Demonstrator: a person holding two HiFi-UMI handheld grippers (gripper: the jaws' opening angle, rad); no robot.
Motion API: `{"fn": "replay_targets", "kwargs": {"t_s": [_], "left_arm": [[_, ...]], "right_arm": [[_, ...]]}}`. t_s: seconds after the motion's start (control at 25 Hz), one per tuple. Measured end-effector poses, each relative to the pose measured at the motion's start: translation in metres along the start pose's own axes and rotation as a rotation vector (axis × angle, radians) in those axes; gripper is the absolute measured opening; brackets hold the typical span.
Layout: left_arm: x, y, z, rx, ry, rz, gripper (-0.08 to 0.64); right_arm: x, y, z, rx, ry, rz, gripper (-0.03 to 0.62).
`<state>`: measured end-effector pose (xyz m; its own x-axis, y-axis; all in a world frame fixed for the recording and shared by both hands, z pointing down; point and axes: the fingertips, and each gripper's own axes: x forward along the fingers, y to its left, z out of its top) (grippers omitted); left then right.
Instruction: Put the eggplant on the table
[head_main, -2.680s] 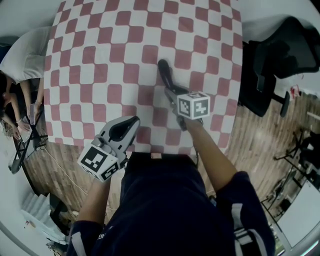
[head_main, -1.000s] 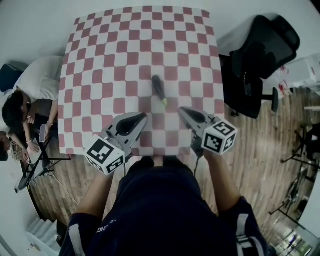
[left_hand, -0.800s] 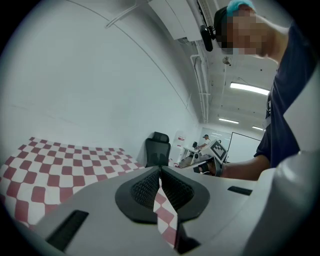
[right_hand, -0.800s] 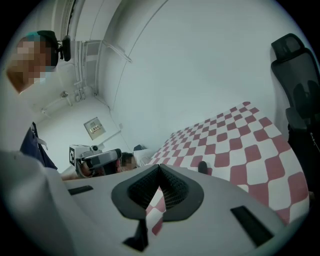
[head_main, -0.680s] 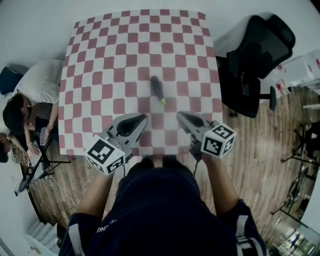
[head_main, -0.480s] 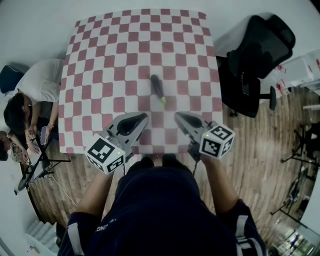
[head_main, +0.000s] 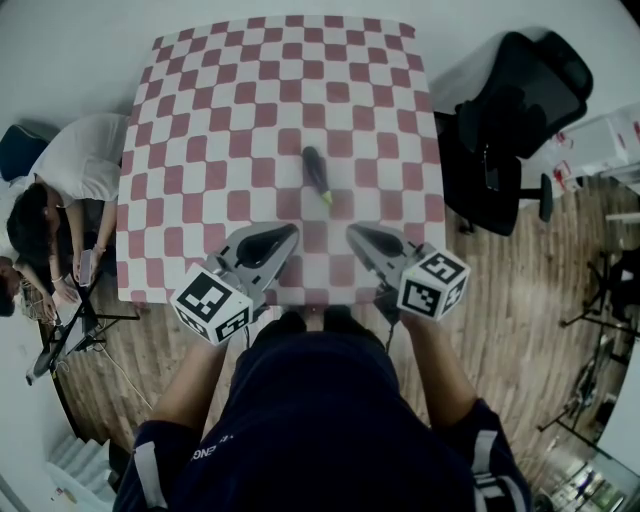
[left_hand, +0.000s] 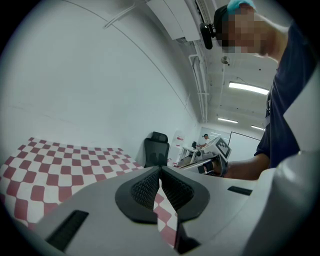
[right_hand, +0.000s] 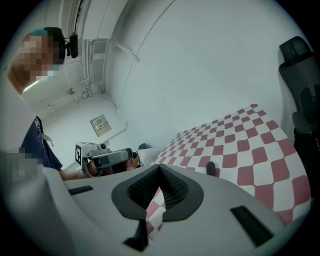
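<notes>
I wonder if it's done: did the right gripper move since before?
Yes. The right gripper pulled back from the middle of the table to its near edge, away from the eggplant.

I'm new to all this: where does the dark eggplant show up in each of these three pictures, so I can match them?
Head view: the eggplant lies near the middle of the checkered table.
Left gripper view: not in it.
Right gripper view: only its dark end shows, right of centre, on the checkered cloth.
Shared landmark: the black office chair, also seen in the left gripper view and the right gripper view.
</notes>
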<state>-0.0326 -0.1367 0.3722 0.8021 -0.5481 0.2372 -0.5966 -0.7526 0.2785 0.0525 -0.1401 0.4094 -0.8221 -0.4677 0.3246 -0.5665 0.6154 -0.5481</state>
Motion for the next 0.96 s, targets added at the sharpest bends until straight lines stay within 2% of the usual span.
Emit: {"fn": "replay_targets", "kwargs": {"t_s": [0.96], "left_arm": [[0.0077,0.0032,0.0005,-0.008,0.003,0.003,0.035]], "right_arm": [[0.0036,-0.0052,0.0011,-0.023,0.024,-0.004,0.015]]}}
